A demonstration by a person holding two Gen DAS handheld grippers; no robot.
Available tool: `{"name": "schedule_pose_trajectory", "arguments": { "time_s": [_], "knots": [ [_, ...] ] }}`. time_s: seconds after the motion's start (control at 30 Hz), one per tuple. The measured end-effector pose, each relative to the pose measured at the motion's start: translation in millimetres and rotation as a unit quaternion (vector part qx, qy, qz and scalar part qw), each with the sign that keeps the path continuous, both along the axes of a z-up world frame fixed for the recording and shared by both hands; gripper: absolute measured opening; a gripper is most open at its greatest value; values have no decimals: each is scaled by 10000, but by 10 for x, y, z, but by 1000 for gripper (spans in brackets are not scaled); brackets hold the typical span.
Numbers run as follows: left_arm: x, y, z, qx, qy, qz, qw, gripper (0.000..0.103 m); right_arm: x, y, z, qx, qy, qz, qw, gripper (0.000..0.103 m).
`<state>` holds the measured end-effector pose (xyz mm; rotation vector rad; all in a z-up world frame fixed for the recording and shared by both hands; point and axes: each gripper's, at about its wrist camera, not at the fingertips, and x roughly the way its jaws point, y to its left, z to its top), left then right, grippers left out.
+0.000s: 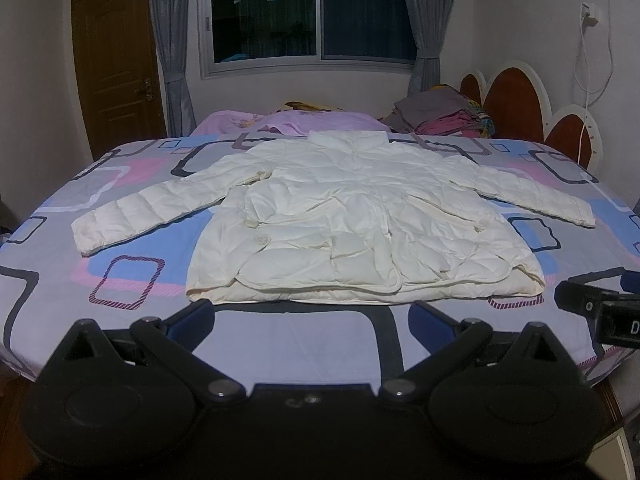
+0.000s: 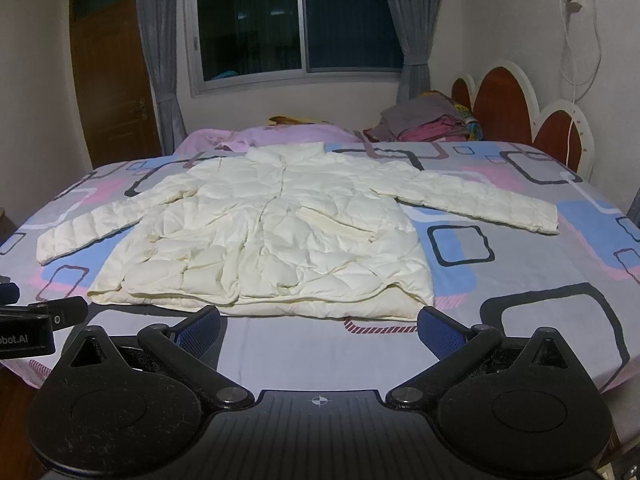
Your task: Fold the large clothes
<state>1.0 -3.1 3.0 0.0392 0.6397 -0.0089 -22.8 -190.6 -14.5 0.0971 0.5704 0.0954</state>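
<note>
A cream-white quilted puffer jacket (image 1: 352,224) lies flat and front-up on the bed, collar away from me, both sleeves spread outward; it also shows in the right wrist view (image 2: 264,236). My left gripper (image 1: 314,318) is open and empty, hovering just short of the jacket's hem. My right gripper (image 2: 318,326) is open and empty, also just short of the hem. The right gripper shows at the right edge of the left wrist view (image 1: 600,304); the left gripper shows at the left edge of the right wrist view (image 2: 32,320).
The bed sheet (image 1: 132,256) has grey, blue and pink squares. A pink blanket (image 1: 320,122) and a pile of folded clothes (image 1: 440,114) lie at the far side. A red-and-white headboard (image 1: 520,100) stands at the right. A window and a door are behind.
</note>
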Motion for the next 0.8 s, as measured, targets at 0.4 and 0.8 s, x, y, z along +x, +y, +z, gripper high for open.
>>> {"name": "schedule_pose_trajectory", "arguments": {
  "time_s": [0.4,0.8],
  "knots": [
    [8,-17,7,16,-19,22,10000,103,-3,3,5,13,-5,1,10000,103],
    [9,6,12,9,-30,31,10000,103,1,-2,2,24,-2,-1,10000,103]
  ]
}}
